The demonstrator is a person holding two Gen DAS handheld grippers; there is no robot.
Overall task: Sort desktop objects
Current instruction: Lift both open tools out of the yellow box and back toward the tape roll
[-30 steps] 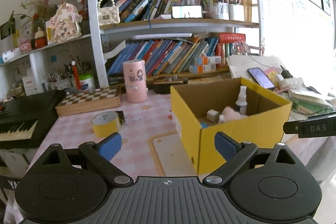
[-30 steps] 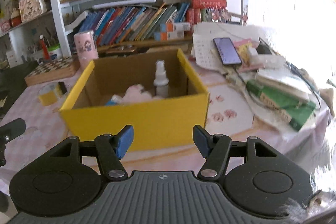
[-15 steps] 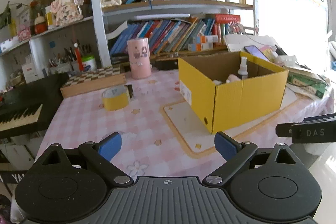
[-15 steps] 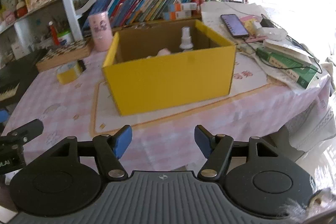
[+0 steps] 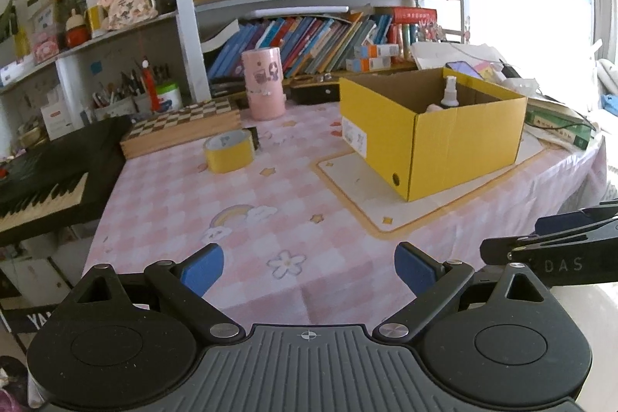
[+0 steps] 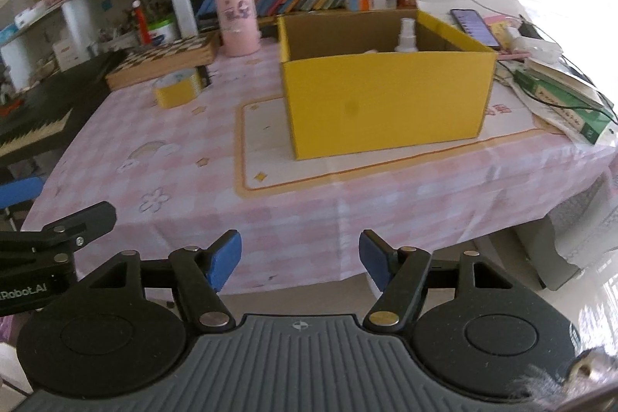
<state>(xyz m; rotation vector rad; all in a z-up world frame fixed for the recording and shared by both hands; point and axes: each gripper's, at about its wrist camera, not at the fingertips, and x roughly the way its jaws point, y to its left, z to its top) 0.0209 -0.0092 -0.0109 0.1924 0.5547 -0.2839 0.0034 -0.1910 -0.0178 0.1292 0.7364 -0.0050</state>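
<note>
**Yellow box loaded, tape roll still out on the cloth**

Yellow cardboard marks the sorting box [image 5: 455,138], which sits on a cream mat toward the right of the pink checked surface [image 5: 231,211]. A spray bottle [image 5: 450,93] stands upright inside it beside something pale that is too hidden to name. Well apart to its left, a yellow tape roll [image 5: 228,151] lies flat near a chessboard case [image 5: 181,128], with a pink cylindrical tin [image 5: 264,83] behind it.

Both tools hang off the near edge, holding nothing. The left claw [image 5: 309,267] has its blue pads spread wide; the right claw [image 6: 300,257] is likewise parted and empty.

The tape roll looks like the likeliest piece left to sort, and it lies on the left claw's side. To do it well, bring that claw in low and level, straddle the roll across its outer wall rather than the hollow, and close firmly. Lift clear of the box rim before letting go, away from the bottle so it stays standing.
</note>
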